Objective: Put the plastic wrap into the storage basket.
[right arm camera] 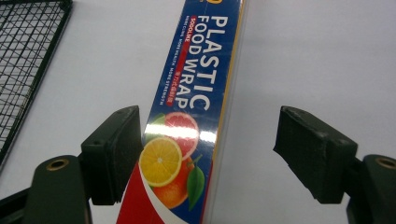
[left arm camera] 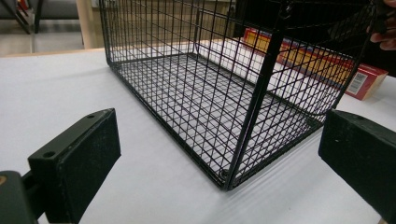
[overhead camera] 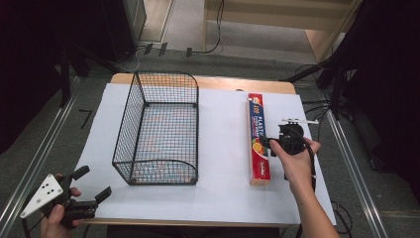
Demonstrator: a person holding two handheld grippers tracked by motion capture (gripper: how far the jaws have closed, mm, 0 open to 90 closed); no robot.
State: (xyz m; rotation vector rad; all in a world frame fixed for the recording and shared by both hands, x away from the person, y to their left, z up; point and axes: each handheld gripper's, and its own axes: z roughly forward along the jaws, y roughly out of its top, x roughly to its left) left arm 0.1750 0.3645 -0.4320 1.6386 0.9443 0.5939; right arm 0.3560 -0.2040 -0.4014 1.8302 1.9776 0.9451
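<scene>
Right gripper (right arm camera: 208, 154) wide open astride plastic wrap box (right arm camera: 187, 135), box flat on table between jaws, likely light, stiff, glossy-slippery cardboard, best pinched across narrow sides mid-length; left gripper (left arm camera: 219, 158) open, idle.

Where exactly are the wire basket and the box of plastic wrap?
wire basket (overhead camera: 195, 130): high view, on its right side wall.
plastic wrap box (right arm camera: 198, 88): right gripper view, on the printed lettering of its top face.

High view overhead, far; gripper views close, low; all share basket (overhead camera: 161, 129).
</scene>
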